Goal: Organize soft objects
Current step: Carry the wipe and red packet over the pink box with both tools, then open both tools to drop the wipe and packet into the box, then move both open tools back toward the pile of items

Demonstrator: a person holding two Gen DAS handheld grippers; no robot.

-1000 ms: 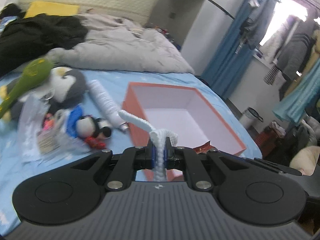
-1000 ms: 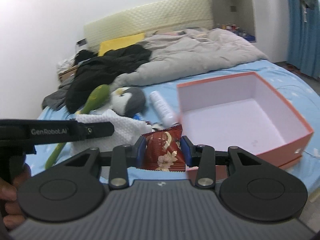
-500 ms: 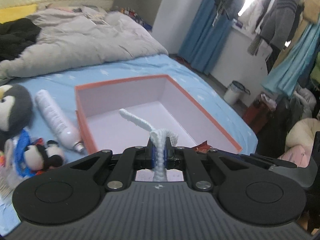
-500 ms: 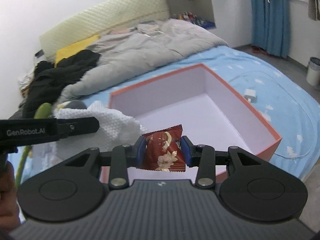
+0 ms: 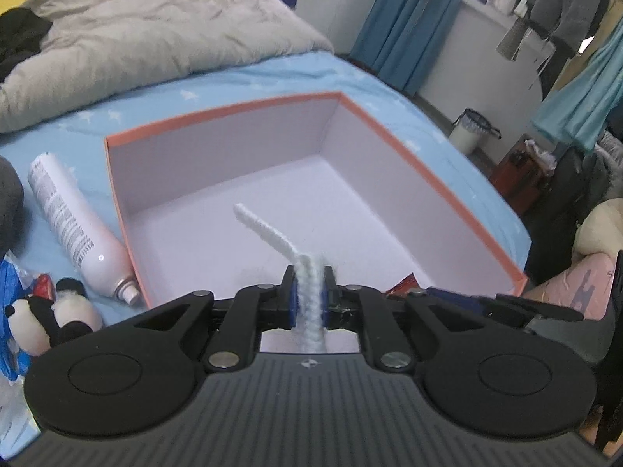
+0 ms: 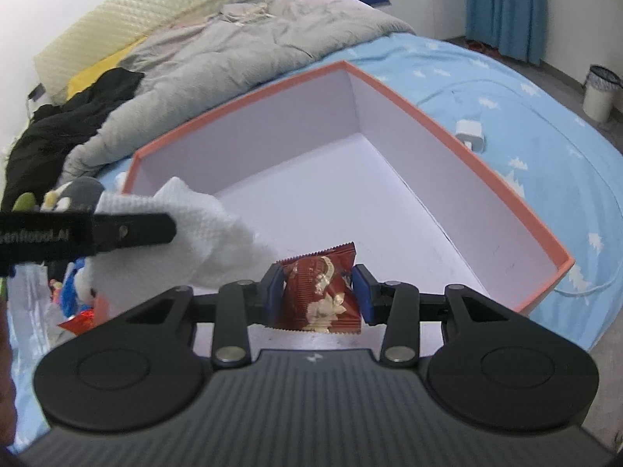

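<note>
Snack packet (image 6: 319,292), red, sits pinched in my right gripper (image 6: 317,292) above the orange box's (image 6: 467,163) near edge. My left gripper (image 5: 309,297) clamps a white towel (image 5: 307,303), hanging over the box interior at ten o'clock from the packet.

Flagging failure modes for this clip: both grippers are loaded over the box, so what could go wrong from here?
The white cloth in the left gripper hangs beside the right gripper, so it could snag there. The red snack packet sits near the orange box's front wall; released early, it may land outside.
</note>
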